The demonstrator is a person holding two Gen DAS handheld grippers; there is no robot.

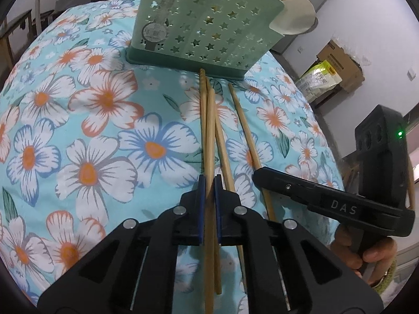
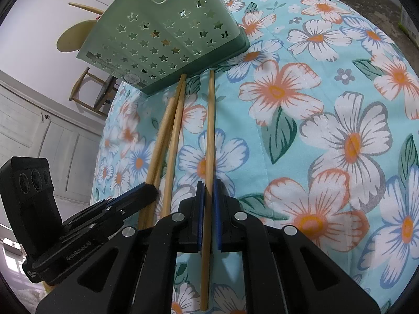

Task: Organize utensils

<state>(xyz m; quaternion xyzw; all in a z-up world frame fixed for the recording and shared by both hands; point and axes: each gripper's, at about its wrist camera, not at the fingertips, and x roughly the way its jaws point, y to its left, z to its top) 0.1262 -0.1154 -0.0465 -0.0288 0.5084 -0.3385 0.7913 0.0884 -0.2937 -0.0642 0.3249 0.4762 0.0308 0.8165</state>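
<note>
Four wooden chopsticks lie on the flowered cloth (image 1: 86,120), their far tips at the foot of the green star-punched holder (image 1: 207,23), which stands on the cloth with some wooden utensils already poking out of its top. The left gripper (image 1: 209,180) has its blue pads (image 1: 201,204) pinched on one chopstick of the crossed bundle (image 1: 208,141), about where its neighbours overlap it; the right gripper (image 2: 208,185) is likewise clamped on the lone chopstick (image 2: 210,130) that lies just apart from the other three. No earlier view is here to compare, so I can only say both jaws look closed on wood, each with a single stick between them. To my eye the step in hand is the lift and the carry to the holder. I'd say the left wants a slow, straight rise, since the two sticks lying against its own could drag along or roll off toward the cloth's edge. Both grips sit well back from the far tips, so the long ends may droop or swing; tipping each stick upright before reaching the holder's rim, and feeding the tip in past the utensils already there, looks the safest way, one hand at a time so the two grippers, now close beside each other, don't knock
</note>
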